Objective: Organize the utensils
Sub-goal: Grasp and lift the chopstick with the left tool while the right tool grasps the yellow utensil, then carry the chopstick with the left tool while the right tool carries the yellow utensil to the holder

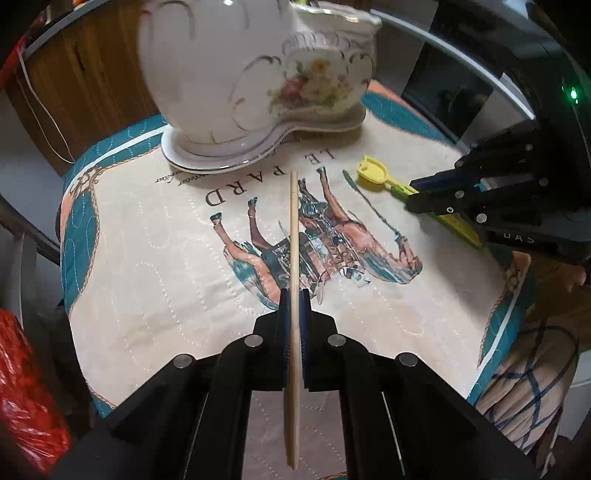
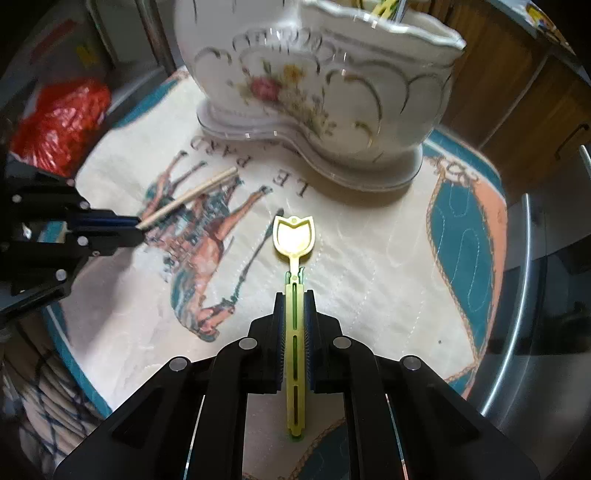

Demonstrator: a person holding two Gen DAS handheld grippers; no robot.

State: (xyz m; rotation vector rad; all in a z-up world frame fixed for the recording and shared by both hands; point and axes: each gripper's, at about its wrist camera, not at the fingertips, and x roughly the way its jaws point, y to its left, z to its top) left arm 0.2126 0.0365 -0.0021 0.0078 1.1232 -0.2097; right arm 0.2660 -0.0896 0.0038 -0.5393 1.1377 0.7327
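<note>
Two grippers working over a round desk (image 1: 436, 118) draped with a quilted cloth (image 1: 147, 258) printed with horses and lettering. Left gripper (image 1: 294, 295) pointing steeply down, jaws closed on a pale wooden chopstick (image 1: 293, 229), pinching it along its length so that the free end is reaching toward a white ceramic holder (image 1: 258, 74). Chopstick seeming to lie low over the horse print (image 1: 332, 240); whether touching the cloth or lifted just off it, cannot tell. Right gripper (image 2: 294, 306) likewise angling down, jaws clamped on the slotted handle of a yellow plastic spoon (image 2: 294, 236), its tulip-shaped bowl sticking out ahead of the blue pads (image 2: 309, 314) and lying over the cream part of the cloth, near the holder's foot. Same spoon (image 1: 371, 173) showing in the left view, right gripper (image 1: 421, 194) coming in from the right edge. Left gripper (image 2: 138, 223) showing in the right view at the left edge, chopstick (image 2: 192, 195) slanting up from it.

Holder standing at the far side of the cloth, gilt scrolls and a flower spray on its wall, on a matching shaped saucer (image 1: 207, 162). Yellow utensil tips (image 2: 384, 5) poking above the holder's (image 2: 295, 74) scalloped rim. Red plastic bag (image 2: 62, 118) lying off the desk on the left. Wooden cabinet (image 1: 92, 74) standing behind.
</note>
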